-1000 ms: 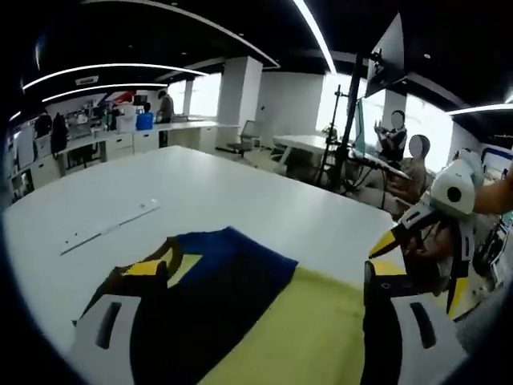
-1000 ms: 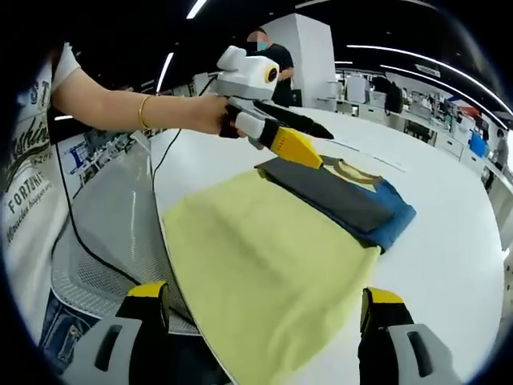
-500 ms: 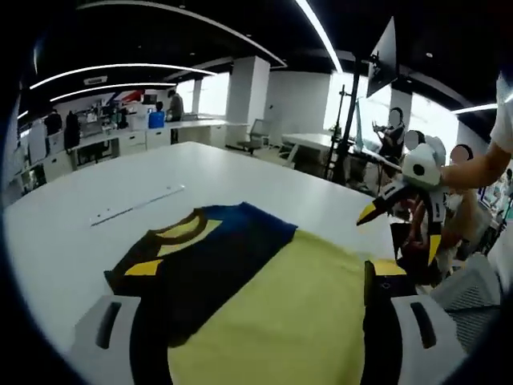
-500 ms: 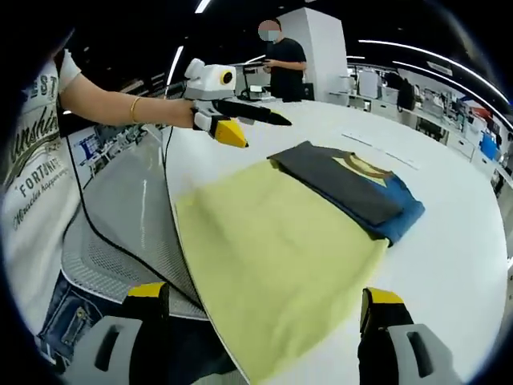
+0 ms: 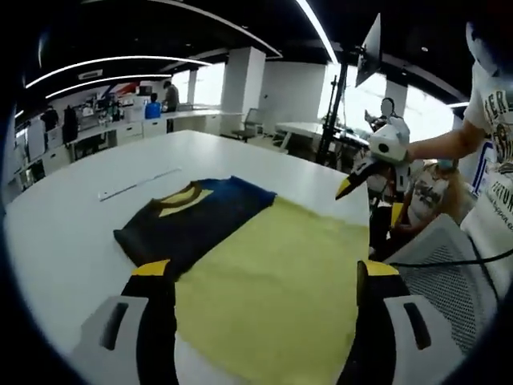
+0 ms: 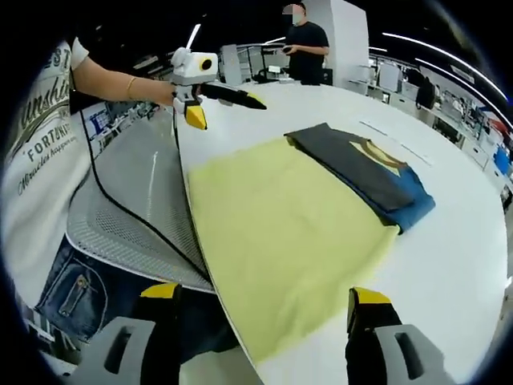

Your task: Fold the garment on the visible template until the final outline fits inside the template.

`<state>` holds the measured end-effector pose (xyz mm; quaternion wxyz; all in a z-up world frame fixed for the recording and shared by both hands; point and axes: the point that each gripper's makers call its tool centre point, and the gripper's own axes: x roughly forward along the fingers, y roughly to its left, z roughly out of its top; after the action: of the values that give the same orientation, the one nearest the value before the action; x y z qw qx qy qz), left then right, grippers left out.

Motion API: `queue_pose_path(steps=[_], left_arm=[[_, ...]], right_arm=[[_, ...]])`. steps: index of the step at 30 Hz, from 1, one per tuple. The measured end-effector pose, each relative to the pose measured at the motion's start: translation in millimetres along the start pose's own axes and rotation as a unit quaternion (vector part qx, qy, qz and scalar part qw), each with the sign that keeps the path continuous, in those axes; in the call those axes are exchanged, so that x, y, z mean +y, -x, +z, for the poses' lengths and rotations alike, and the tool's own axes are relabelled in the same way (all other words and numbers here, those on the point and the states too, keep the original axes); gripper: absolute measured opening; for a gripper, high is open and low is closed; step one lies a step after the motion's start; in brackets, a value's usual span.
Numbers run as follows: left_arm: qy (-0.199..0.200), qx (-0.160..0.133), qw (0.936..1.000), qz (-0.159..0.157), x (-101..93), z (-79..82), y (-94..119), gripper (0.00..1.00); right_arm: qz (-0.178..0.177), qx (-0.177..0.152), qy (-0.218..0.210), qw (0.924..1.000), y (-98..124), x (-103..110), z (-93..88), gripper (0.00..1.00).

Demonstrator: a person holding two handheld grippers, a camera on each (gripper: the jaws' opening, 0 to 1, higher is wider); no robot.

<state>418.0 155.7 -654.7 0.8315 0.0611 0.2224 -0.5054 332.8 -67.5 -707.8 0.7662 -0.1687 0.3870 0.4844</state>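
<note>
The broad white round-edged table point(image 5: 72, 233) spans the middle of both views. On it lies the large pale yellow rectangular cloth template point(image 5: 276, 281), filling the lower centre of the left gripper view and the centre of the right gripper view point(image 6: 280, 224). The folded dark grey and blue garment with a yellow collar patch point(image 5: 192, 220) rests at the template's far end, partly over its edge, left of centre in the left gripper view and upper right of centre in the right gripper view point(image 6: 369, 172).

The left gripper point(image 5: 256, 277) hangs above the template at the bottom of its own view, jaws spread wide, holding nothing; it also appears at upper left of the right gripper view point(image 6: 220, 103). The right gripper point(image 6: 264, 301) is likewise wide and empty above the template's near edge, and shows at upper right of the left gripper view point(image 5: 353, 184). A thin white strip point(image 5: 136, 183) lies on the table beyond the garment.
</note>
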Motion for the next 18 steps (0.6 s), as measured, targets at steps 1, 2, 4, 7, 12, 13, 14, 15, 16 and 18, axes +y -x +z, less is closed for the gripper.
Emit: queue_pose_path(steps=[1,2,4,7,12,13,14,15,16,18], left_arm=[[-0.003,0.005,1.0000,0.000,-0.6,-4.4,2.1,0.85],[-0.004,0.010,0.9999,-0.003,-1.9,-8.3,3.9,0.83],[-0.008,0.021,0.9997,-0.009,-6.1,-20.2,8.0,0.80],[-0.022,0.060,0.9978,-0.018,-13.3,-44.8,13.4,0.78],[-0.010,0.076,0.9969,-0.019,-14.8,-67.3,22.6,0.71],[-0.012,0.084,0.9962,-0.018,-15.3,-72.7,25.2,0.70],[-0.008,0.096,0.9952,-0.021,-16.4,-78.0,27.0,0.70],[-0.002,0.105,0.9943,-0.017,-16.2,-84.1,29.4,0.68],[-0.005,0.104,0.9943,-0.021,-17.6,-85.8,30.1,0.67],[-0.007,0.112,0.9934,-0.024,-20.2,-90.3,32.2,0.62]], right_arm=[[0.001,0.001,0.000,1.0000,-0.2,0.4,-1.1,0.78],[0.001,0.003,0.001,1.0000,-0.5,1.5,-2.4,0.77],[0.001,0.004,0.004,1.0000,-1.1,2.5,-4.2,0.74],[0.003,0.013,0.002,0.9999,-1.9,5.0,-8.8,0.69],[0.005,0.027,0.011,0.9996,-3.8,9.2,-19.5,0.59],[0.007,0.031,0.013,0.9994,-4.1,10.9,-22.4,0.58],[0.007,0.033,0.014,0.9993,-4.5,11.6,-24.1,0.57],[0.009,0.036,0.013,0.9992,-5.1,12.7,-26.9,0.56],[0.011,0.038,0.013,0.9991,-5.5,13.6,-28.8,0.53],[0.011,0.042,0.015,0.9989,-6.2,14.2,-32.3,0.50]])
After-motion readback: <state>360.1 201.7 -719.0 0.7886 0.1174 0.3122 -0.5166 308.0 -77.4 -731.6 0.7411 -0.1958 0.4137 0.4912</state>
